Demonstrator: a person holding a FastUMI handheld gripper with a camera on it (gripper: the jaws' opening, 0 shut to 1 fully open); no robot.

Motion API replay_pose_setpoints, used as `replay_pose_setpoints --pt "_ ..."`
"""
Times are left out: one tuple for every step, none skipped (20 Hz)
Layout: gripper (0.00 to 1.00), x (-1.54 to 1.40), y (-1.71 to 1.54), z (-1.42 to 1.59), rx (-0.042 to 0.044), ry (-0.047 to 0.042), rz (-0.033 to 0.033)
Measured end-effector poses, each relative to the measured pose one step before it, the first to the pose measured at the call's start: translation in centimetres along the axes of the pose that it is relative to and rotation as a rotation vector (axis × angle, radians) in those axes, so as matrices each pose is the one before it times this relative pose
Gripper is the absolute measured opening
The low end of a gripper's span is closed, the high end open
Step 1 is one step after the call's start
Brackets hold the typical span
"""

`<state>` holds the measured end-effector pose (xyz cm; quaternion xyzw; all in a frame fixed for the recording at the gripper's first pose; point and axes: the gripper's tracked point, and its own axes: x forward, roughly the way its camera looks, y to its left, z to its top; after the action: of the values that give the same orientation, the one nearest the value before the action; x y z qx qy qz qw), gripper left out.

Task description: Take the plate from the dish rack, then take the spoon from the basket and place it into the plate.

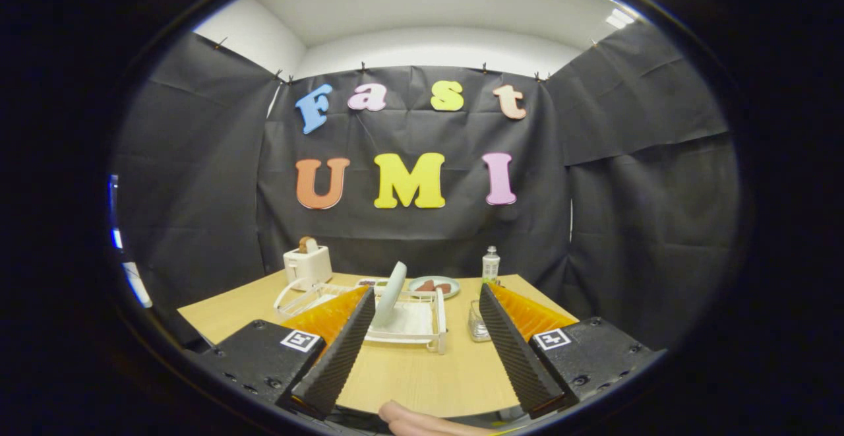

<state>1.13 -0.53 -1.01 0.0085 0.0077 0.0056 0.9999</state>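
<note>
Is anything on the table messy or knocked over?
Nothing stands out. The pale plate stands on edge in the white dish rack, as plates do there. The toaster, the bottle and the far plate with food all sit upright on the table. The gripper is open, short of the rack.

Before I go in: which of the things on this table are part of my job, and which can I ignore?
For the job: plate standing upright in the dish rack; basket beside the rack; gripper, fingers open, short of the rack.

Ignore: toaster, bottle, dish of food at the back.
</note>
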Motion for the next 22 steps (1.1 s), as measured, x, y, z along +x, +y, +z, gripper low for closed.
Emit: replay_pose_setpoints --pt "1.0 0.183 -0.128 -0.113 -0.0012 -0.00074 -0.00138" --pt "1.0 0.19 -0.102 -0.082 -0.00223 0.00141 -0.00291" --pt "1.0 0.226 -0.059 -0.202 -0.00198 0.00235 -0.00064" --pt "1.0 0.258 -0.03 -0.075 -0.00281 0.00395 -0.00004" --pt "1.0 0.306 -0.059 -0.203 -0.0045 0.00616 -0.0015" --pt "1.0 0.433 -0.098 -0.046 -0.00495 0.00904 -0.00392" --pt "1.0 0.506 -0.079 -0.117 -0.00523 0.01215 -0.00051" --pt "1.0 0.508 -0.022 0.057 -0.00182 0.01477 0.00348" --pt "1.0 0.683 0.089 0.218 0.00429 0.0122 0.00729" --pt "1.0 0.621 -0.019 0.399 0.006 0.01513 0.00711" --pt "1.0 0.756 -0.099 0.263 0.00396 0.0172 0.00568" --pt "1.0 0.807 -0.173 0.555 0.00522 0.0116 0.0022" --pt "1.0 0.909 -0.23 0.589 0.00406 0.01138 -0.00373" --pt "1.0 1.003 -0.1 0.635 0.00395 0.01016 -0.0007" --pt "1.0 1.128 0.089 0.631 0.00017 0.01144 0.00659" --pt "1.0 1.15 0.052 0.544 -0.00237 0.01429 0.00366" --pt "1.0 1.308 -0.247 0.473 -0.00023 0.01847 -0.00168" --pt "1.0 1.223 -0.059 0.438 -0.00283 0.02306 -0.00446" --pt "1.0 1.259 -0.074 0.658 0.00075 0.01968 -0.00444" --pt "1.0 1.283 0.095 0.579 -0.0035 0.02062 -0.00309" --pt "1.0 1.292 0.29 0.651 -0.0104 0.01976 0.00026" --pt "1.0 1.26 0.196 0.65 -0.01359 0.01899 -0.00112"
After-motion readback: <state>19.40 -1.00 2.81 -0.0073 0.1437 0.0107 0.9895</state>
